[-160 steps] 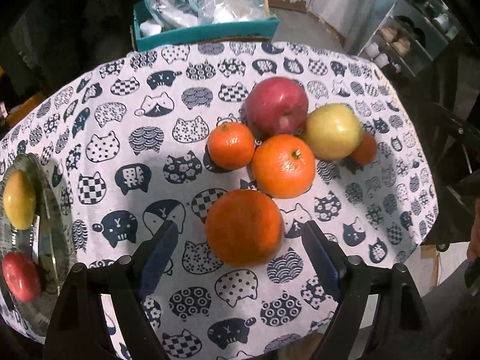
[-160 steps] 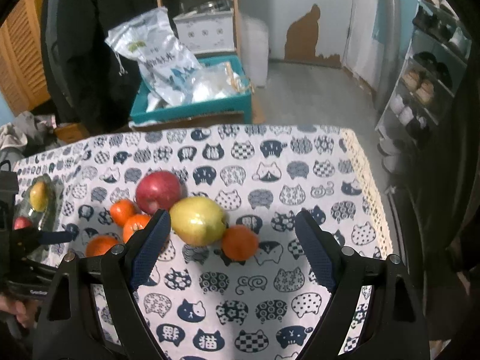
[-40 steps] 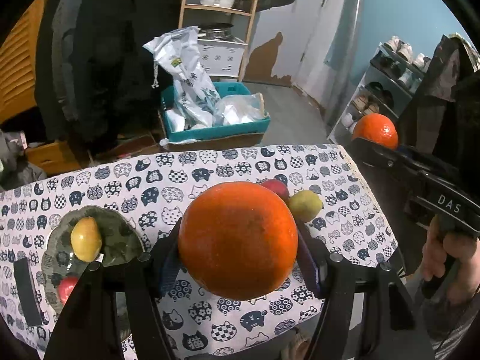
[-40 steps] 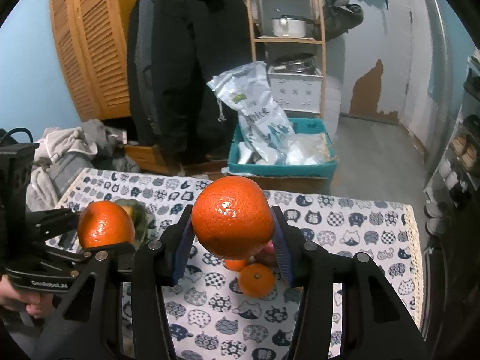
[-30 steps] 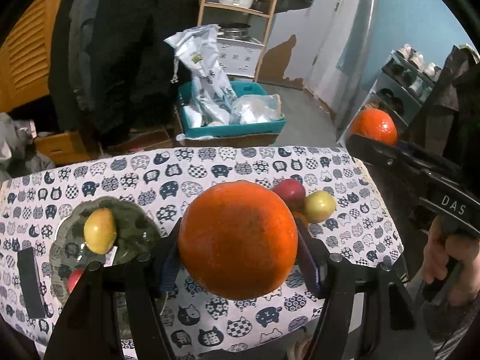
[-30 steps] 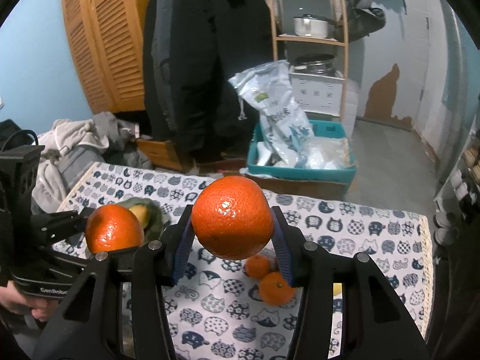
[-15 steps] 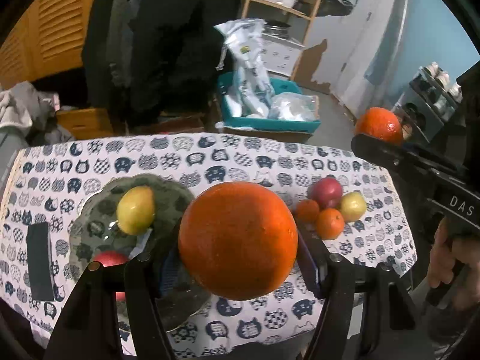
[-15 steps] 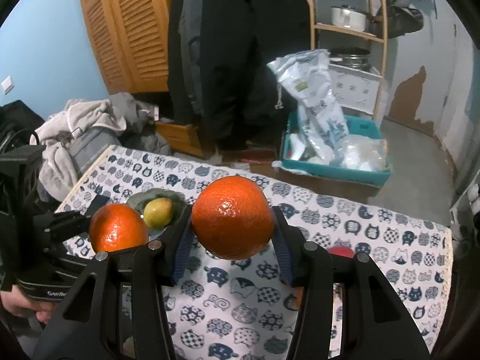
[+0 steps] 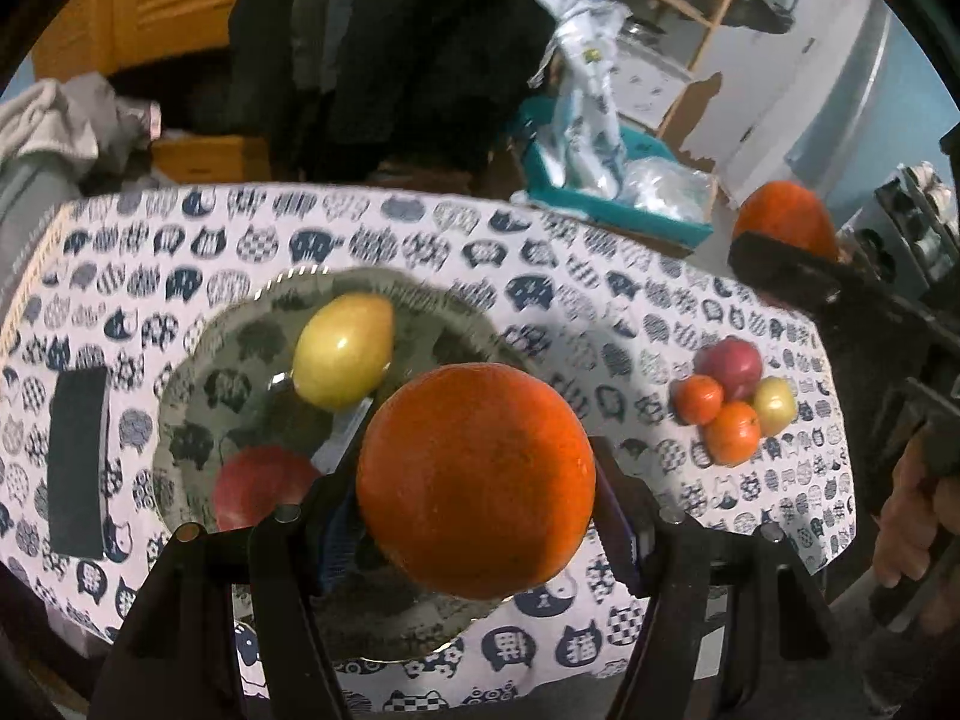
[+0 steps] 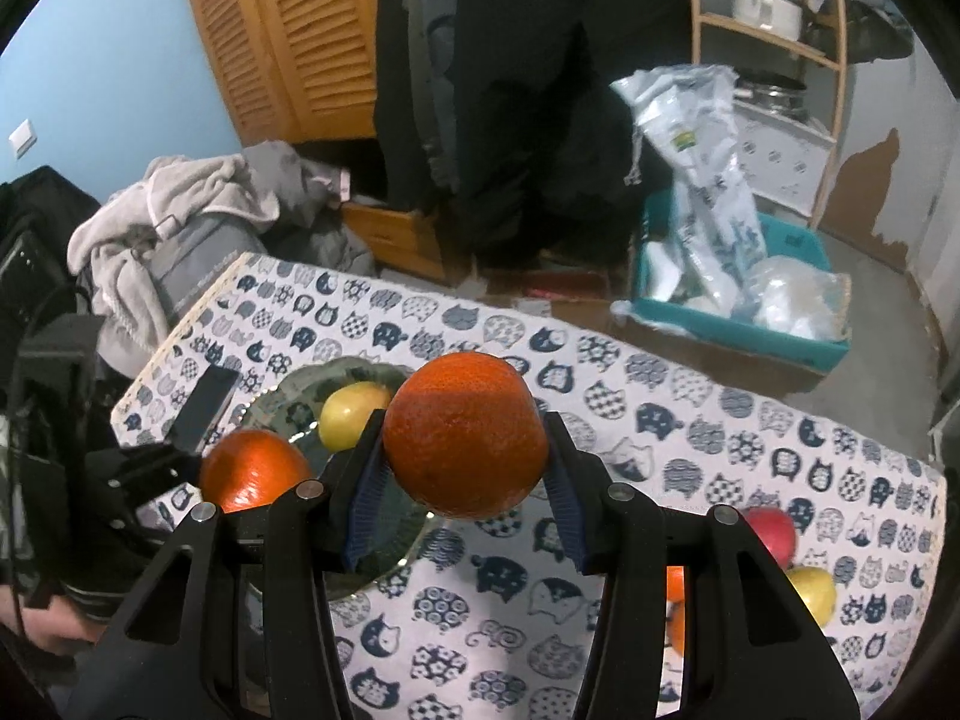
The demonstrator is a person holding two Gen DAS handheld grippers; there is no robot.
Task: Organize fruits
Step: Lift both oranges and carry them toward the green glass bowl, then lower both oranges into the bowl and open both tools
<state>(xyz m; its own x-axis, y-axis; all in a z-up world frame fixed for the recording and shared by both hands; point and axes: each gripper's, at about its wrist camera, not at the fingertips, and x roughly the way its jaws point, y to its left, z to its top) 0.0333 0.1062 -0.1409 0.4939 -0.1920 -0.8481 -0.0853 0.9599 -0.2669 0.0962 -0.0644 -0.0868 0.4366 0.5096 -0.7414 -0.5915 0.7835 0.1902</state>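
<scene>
Carrying two oranges toward the glass plate (image 9: 180, 384) on the cat-print tablecloth (image 9: 540, 276); delivery step, by the look of it. Left gripper (image 9: 474, 516) clamped on a large orange (image 9: 474, 474), held above the plate's near edge, beside a yellow pear (image 9: 343, 354) and red apple (image 9: 258, 483) already lying there. Right gripper (image 10: 462, 498) clamped on a second orange (image 10: 465, 435), raised over the cloth just right of the plate. Next: lowering each onto bare glass, releasing gently so nothing rolls. Four small fruits (image 9: 732, 399) left clustered well apart at the right.
</scene>
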